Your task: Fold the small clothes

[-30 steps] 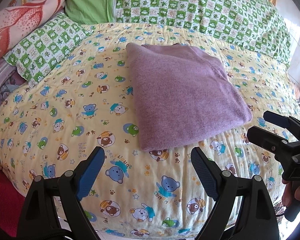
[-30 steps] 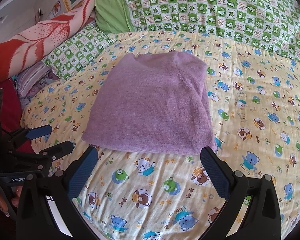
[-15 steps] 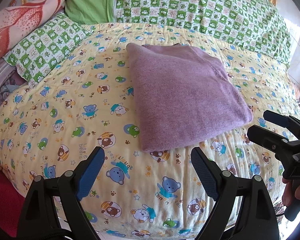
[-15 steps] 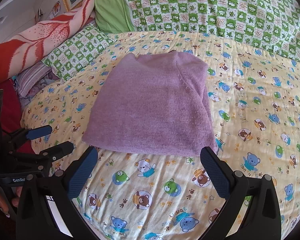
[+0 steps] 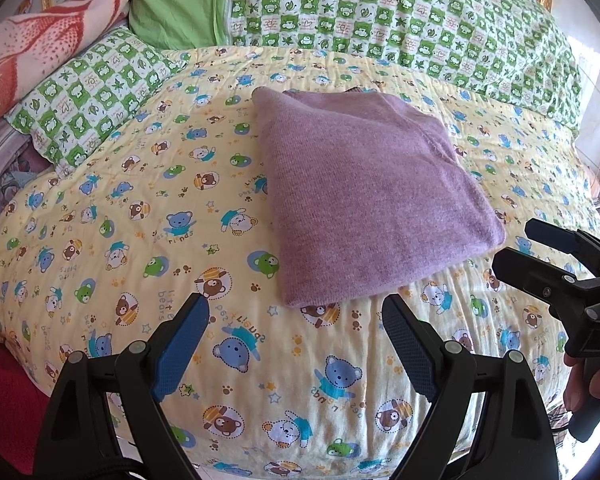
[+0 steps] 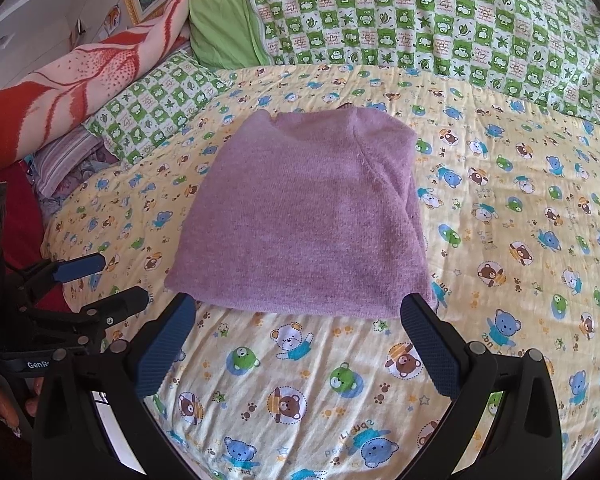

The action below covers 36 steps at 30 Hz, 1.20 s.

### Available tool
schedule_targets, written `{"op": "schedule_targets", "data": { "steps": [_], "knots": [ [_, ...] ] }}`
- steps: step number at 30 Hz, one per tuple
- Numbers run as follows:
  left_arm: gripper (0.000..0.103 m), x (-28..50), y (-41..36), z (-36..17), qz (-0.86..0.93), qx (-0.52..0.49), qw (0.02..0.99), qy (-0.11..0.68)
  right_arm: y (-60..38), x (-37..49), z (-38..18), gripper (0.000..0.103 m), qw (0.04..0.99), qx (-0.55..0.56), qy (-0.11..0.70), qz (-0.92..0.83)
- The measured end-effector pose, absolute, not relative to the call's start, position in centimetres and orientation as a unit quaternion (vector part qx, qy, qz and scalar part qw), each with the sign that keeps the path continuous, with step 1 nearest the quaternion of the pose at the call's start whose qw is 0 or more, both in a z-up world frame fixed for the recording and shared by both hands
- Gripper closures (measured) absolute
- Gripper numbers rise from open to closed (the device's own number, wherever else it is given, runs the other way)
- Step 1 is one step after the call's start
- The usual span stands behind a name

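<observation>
**Purple knit lying folded mid-bed, both grippers hanging back**

The purple sweater (image 5: pixel 364 196) is sitting folded into a thick, roughly square bundle in the middle of the bed, its near edge rounded over and a seam line showing along its right side in the right wrist view. It is resting flat on the yellow bear-print quilt (image 5: pixel 140 216), nothing pinning it down.

The left gripper (image 5: pixel 296 312) is hovering just short of the sweater's near left corner, fingers (image 5: pixel 180 350) spread wide and holding nothing. The right gripper (image 6: pixel 298 308) is doing the same on the other side, blue-padded fingers (image 6: pixel 428 344) gaping apart with the bundle's near edge showing between the tips; whether the right tip is brushing the fabric, I cannot tell. Each gripper is showing up at the edge of the other's view, with a hand (image 5: pixel 584 388) wrapping the right one's handle.

Beyond the sweater, a green checked pillow (image 5: pixel 88 96) is lying at the left, a green checked cover (image 5: pixel 380 16) is running along the head of the bed, and a red-and-cream blanket (image 6: pixel 80 76) is bunching up at far left.
</observation>
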<state>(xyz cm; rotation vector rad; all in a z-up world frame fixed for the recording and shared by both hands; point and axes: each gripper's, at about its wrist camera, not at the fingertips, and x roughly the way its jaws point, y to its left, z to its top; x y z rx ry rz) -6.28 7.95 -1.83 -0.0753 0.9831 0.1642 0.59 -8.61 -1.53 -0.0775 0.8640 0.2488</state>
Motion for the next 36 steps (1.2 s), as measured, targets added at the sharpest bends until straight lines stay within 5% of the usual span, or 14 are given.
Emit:
{"op": "schedule_targets", "data": {
  "steps": [36],
  "knots": [
    [0.014,-5.63,8.50,-1.65,0.077,-0.040,0.878,0.472,-9.07,1.31,-1.22,0.001,0.901,-0.034,0.414,0.123]
  ]
}}
